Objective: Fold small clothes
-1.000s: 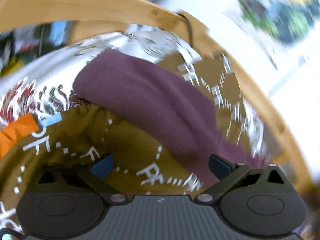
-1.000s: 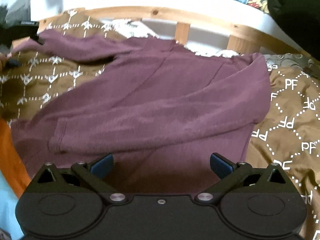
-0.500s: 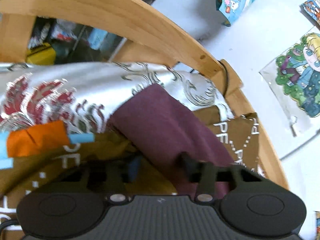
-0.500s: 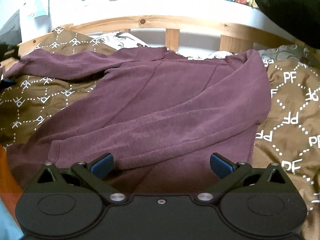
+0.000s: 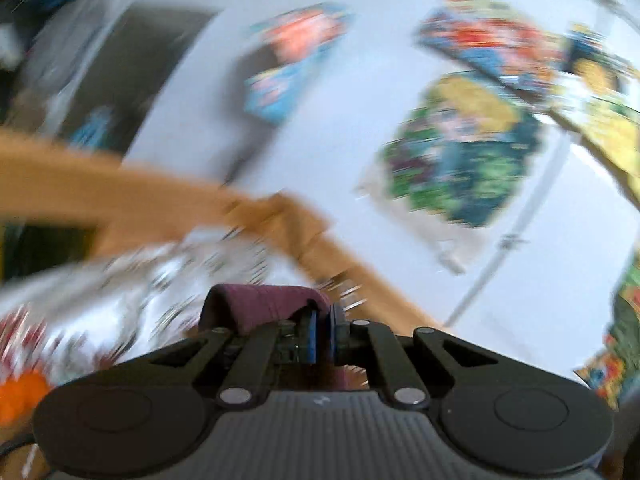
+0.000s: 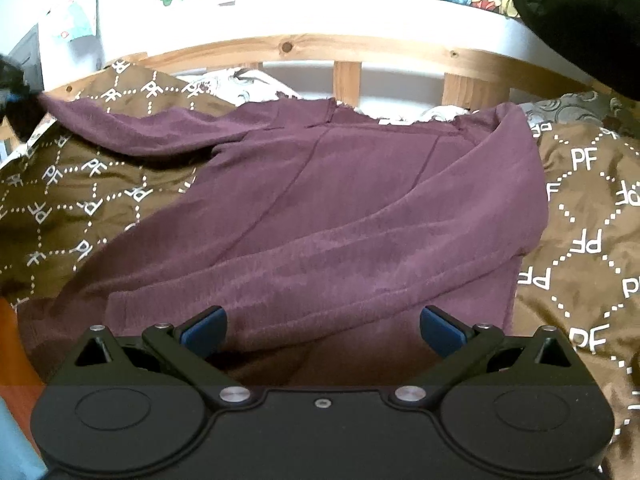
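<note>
Maroon sweatshirt, spread flat on a brown patterned bedspread.

Left gripper: jaws just closed, clamped on the sleeve cuff, lifted at ten o'clock. Right gripper: fingers wide apart at six o'clock, above the hem. Wooden bed rail at twelve.

You have a brown quilt with white "PF" lettering covering the bed. A wooden headboard runs behind it, against a white wall. Colourful posters hang on that wall, blurred. A silver patterned pillow lies below the headboard.
</note>
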Demonstrator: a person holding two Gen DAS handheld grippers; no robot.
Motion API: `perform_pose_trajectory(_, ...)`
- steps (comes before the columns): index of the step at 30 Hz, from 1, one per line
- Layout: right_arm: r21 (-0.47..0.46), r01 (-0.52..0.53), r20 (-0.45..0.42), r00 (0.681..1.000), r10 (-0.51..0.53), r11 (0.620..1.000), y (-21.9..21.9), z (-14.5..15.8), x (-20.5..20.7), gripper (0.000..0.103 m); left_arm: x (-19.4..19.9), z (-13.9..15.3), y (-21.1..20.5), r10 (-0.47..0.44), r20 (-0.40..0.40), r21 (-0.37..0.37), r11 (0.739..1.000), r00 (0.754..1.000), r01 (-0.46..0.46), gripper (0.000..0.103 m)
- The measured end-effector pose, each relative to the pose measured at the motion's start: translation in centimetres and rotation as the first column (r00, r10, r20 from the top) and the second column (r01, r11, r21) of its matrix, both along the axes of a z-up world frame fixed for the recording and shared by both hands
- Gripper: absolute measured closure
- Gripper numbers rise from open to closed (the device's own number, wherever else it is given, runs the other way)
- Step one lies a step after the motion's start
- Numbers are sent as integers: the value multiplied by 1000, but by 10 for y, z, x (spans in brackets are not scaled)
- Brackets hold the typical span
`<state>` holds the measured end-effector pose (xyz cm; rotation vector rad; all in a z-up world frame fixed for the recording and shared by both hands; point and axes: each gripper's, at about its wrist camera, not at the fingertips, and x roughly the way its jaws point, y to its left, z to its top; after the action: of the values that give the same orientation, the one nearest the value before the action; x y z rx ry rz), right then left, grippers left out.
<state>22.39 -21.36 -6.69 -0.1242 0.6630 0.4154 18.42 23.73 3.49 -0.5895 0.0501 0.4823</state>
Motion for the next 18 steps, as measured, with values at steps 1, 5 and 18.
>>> perform_pose_trajectory(1,6,2,3,1000,-2,1000,-1,1,0,1,3,8,-6,-26,12,32,999,1000,25,98)
perform_pose_trajectory(5,38,31,5,1000,-31,999,-7,8,1,1,19,43,-43,-206,58,179,965,977,193,98)
perform_pose_trajectory(18,225,344,124,918,-377,911,-96,48,0,1,58,33,-254,-813,-245,332,441,528,834,97)
